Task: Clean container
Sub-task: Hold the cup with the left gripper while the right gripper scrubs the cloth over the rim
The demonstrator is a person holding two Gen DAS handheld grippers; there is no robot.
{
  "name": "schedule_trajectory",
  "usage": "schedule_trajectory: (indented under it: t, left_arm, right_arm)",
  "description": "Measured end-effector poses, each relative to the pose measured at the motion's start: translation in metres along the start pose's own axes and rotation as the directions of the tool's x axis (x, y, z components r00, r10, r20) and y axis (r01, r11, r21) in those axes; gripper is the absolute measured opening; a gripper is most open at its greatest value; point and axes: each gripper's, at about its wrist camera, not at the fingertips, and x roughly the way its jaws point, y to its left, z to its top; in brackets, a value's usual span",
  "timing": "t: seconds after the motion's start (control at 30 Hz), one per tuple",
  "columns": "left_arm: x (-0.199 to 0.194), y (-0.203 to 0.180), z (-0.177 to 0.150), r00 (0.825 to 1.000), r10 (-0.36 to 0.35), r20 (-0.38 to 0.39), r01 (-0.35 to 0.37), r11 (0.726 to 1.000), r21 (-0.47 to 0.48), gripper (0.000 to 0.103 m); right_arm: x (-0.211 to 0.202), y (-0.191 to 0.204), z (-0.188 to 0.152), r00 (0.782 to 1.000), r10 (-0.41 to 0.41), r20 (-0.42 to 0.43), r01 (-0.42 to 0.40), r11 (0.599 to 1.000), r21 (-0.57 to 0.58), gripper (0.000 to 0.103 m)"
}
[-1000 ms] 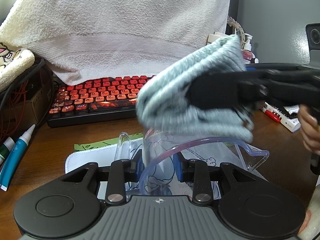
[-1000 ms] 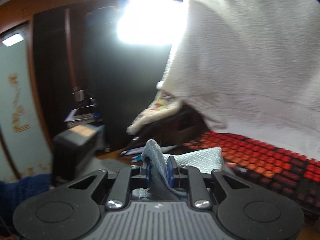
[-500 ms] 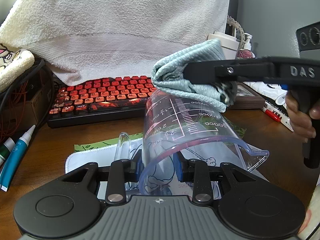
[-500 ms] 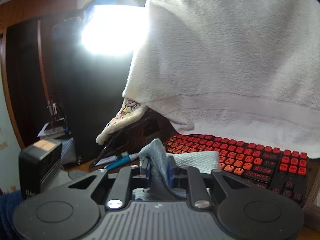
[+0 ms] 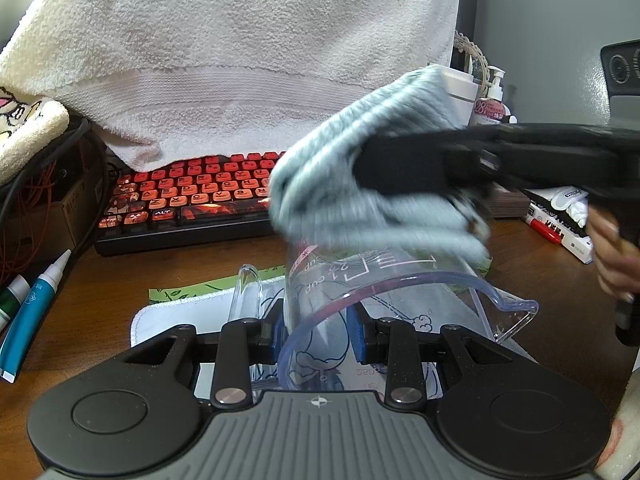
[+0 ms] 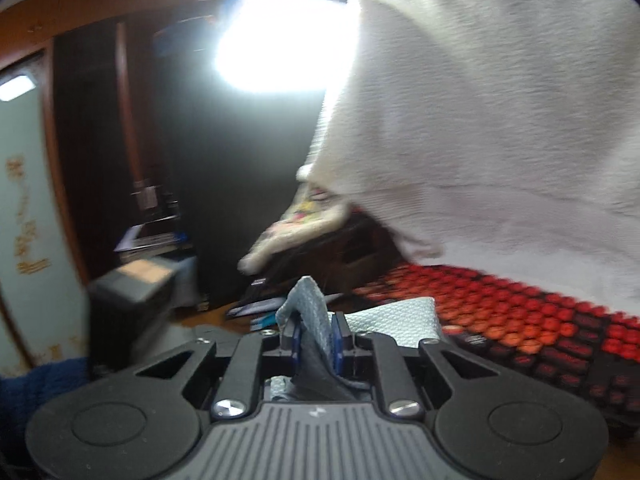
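Left tongs [image 5: 318,332] of mine clamped on clear measuring jug [image 5: 384,296] — "1 cup" legible, right tongs [image 6: 316,338] pinching grey-blue cloth [image 5: 360,192], blurred — against jug's side.

A: Left wrist view: low over desk, close, facing keyboard [image 5: 188,196] and hanging towel [image 5: 248,52], upper frame.

B: Right wrist view: tilted, blurred, faces leftward. Shared: keyboard [image 6: 520,320] lower right, towel [image 6: 500,112] upper right.

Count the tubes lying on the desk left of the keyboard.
2, side by side at the left edge of the left wrist view: a blue tube with a white nozzle, and a green tube beyond it, mostly cut off. More may be out of frame.
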Motion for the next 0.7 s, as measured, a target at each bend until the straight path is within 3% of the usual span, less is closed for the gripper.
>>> schedule_trajectory:
  t: [0.13,0.23,0.3,0.5,0.63,0.7]
  left_arm:
    - [0.000,0.000,0.000,1.000,0.000,0.000,0.000,1.000,0.000,0.031]
    - [0.001,0.001,0.000,1.000,-0.001,0.000,0.001,1.000,-0.001,0.031]
    - [0.000,0.000,-0.001,1.000,-0.001,0.001,0.001,1.000,-0.003,0.031]
    - [0.000,-0.001,0.000,1.000,-0.002,0.001,0.002,1.000,-0.004,0.031]
    - [0.000,-0.001,0.000,1.000,-0.001,0.001,0.001,1.000,-0.003,0.031]
    - [0.000,-0.001,0.000,1.000,-0.001,0.001,0.001,1.000,-0.002,0.031]
  right_arm:
    - [-0.004,-0.018,-0.001,0.996,-0.081,0.025,0.079,0.995,0.060,0.013]
    - [-0.007,-0.020,-0.002,0.996,-0.091,0.025,0.089,0.993,0.079,0.016]
    - [-0.007,-0.013,-0.002,0.997,-0.077,0.016,0.076,0.995,0.058,0.016]
    - [-0.002,0.008,-0.002,0.994,0.104,-0.019,-0.103,0.994,0.022,0.016]
    - [0.000,0.014,-0.001,0.994,0.106,-0.025,-0.106,0.994,0.000,0.015]
    - [0.000,0.009,-0.001,0.998,0.067,-0.015,-0.067,0.998,0.010,0.012]
